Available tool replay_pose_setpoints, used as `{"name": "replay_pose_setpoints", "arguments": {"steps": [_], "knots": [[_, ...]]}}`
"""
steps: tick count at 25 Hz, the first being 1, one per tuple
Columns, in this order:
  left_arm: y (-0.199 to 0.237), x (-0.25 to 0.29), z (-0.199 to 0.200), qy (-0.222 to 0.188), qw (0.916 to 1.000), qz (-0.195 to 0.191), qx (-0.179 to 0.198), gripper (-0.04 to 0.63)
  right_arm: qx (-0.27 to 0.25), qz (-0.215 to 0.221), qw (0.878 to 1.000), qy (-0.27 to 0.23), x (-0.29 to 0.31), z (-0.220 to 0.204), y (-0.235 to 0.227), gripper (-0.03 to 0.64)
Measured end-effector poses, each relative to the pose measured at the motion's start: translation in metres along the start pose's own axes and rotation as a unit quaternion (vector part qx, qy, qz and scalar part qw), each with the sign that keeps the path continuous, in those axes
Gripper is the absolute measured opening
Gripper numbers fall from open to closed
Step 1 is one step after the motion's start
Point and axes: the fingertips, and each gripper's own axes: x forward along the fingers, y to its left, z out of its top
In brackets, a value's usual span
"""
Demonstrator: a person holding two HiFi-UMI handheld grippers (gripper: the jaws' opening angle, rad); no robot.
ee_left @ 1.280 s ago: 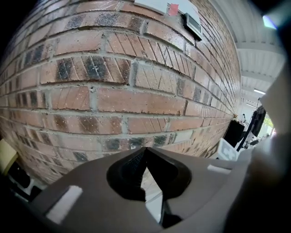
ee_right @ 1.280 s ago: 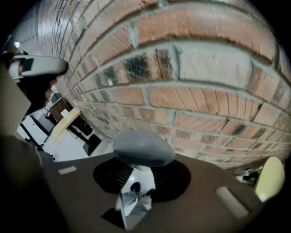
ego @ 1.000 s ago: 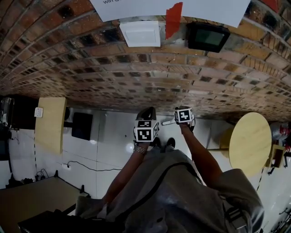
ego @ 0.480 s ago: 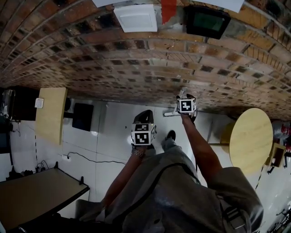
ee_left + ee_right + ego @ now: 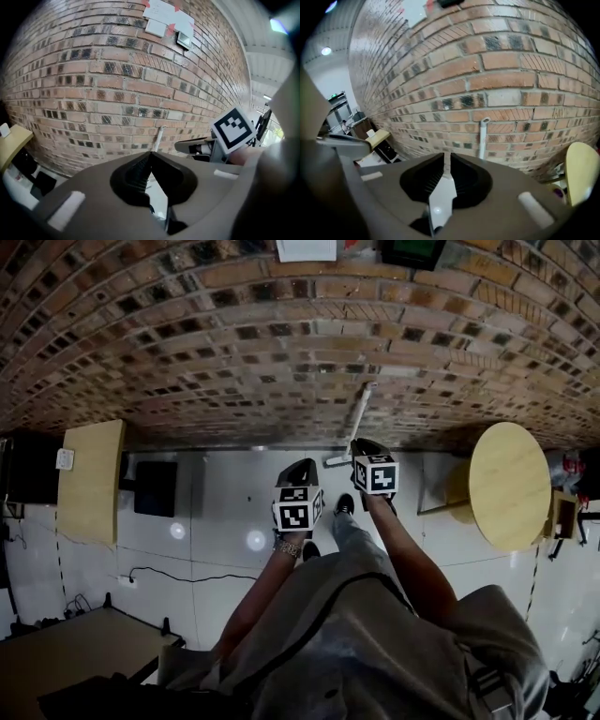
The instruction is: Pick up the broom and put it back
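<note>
**Two grippers aimed at brick wall, broom propped ahead**

Two hand-held grippers are held out side by side above a white tiled floor, both aimed at a brick wall. The left gripper is seen w/ its jaws together, tips touching, nothing btwn them. The right gripper is held just beside it, slightly further fwd. Its jaws are closing, w/ only a thin slit left at the tips and nothing btwn them.

The broom is gripped by neither. Its white handle is leaned against the wall, straight ahead of the right gripper, and ahead and a little to the right of the left gripper. Its lower end is partly hidden behind the right gripper in the head view.

A round yellow table is set well off to the right of the right gripper, near the wall. A rectangular yellow table is set well off to the left of the left gripper, w/ a dark box beside it.
</note>
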Motion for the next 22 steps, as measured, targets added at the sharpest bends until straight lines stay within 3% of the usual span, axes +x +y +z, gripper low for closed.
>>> {"name": "replay_pose_setpoints", "arguments": {"steps": [5, 10, 22], "knots": [[-0.017, -0.042, -0.045, 0.018, 0.9995, -0.025, 0.004, -0.009, 0.007, 0.047, 0.999, 0.016, -0.062, -0.046, 0.092, 0.034], [-0.031, -0.064, -0.054, 0.011, 0.9991, -0.038, 0.018, -0.008, -0.025, 0.070, 0.997, 0.026, -0.095, -0.065, 0.137, 0.030], [-0.049, -0.054, -0.025, -0.019, 0.9994, -0.021, 0.022, -0.007, -0.042, 0.095, 0.995, -0.009, -0.122, -0.027, 0.129, 0.042]]}}
